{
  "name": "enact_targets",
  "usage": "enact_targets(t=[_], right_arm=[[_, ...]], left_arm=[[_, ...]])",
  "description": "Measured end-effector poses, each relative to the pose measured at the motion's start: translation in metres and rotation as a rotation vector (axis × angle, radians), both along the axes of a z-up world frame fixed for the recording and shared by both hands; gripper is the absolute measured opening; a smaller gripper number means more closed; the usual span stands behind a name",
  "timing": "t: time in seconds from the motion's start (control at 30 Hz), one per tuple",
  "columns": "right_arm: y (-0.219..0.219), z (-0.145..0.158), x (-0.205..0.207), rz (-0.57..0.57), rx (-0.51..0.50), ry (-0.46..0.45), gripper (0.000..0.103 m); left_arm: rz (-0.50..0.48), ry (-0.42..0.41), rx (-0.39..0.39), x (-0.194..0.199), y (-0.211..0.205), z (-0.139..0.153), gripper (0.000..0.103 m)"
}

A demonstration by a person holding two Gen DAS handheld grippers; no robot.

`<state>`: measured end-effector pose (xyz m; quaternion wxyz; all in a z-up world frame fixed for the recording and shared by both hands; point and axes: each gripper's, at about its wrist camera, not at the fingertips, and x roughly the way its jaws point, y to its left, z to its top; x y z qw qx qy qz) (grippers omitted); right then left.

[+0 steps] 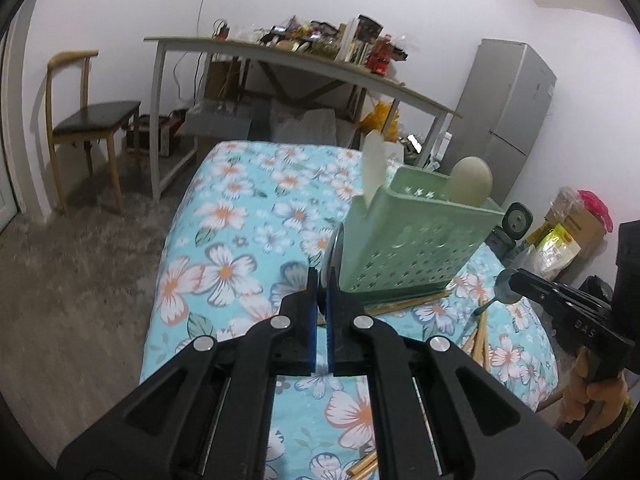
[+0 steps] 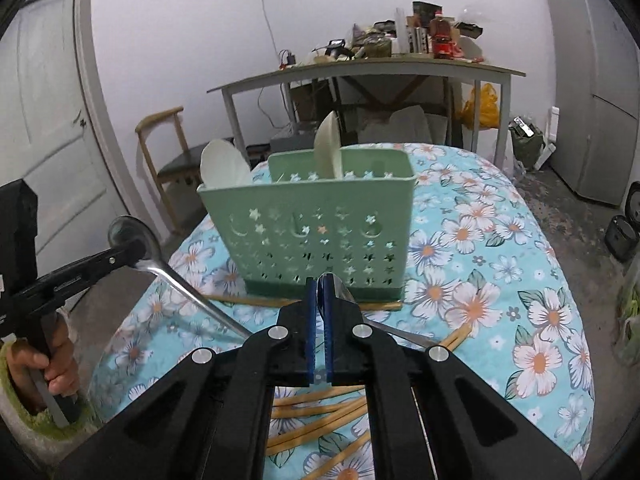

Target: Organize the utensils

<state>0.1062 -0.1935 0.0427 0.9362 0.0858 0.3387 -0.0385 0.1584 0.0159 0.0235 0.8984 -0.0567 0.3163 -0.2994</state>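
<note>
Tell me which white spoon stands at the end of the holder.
The white spoon at the left end in the right wrist view, broad face showing; the other spoon rises near the holder's middle, edge-on.

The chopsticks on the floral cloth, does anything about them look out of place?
Yes. The chopsticks lie loose and scattered on the tablecloth rather than standing in the green holder; one pair lies at the holder's base. Only two pale spoons stand inside.

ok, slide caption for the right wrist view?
Each gripper clamps a metal spoon before the green utensil holder.
</note>
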Motion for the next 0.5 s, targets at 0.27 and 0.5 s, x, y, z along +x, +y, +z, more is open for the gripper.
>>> enact_targets(t=[0.27, 0.5], right_arm=[[-0.02, 0.011, -0.013, -0.023, 0.109, -0.094, 0.003], [-0.031, 0.02, -0.021, -0.013, 0.172, -0.151, 0.002]], left_arm=[[-0.047, -0.05, 0.029, -0.012, -0.008, 0.031, 0.003], [-0.067, -0.112, 0.008, -0.023, -0.01, 0.073, 0.003]])
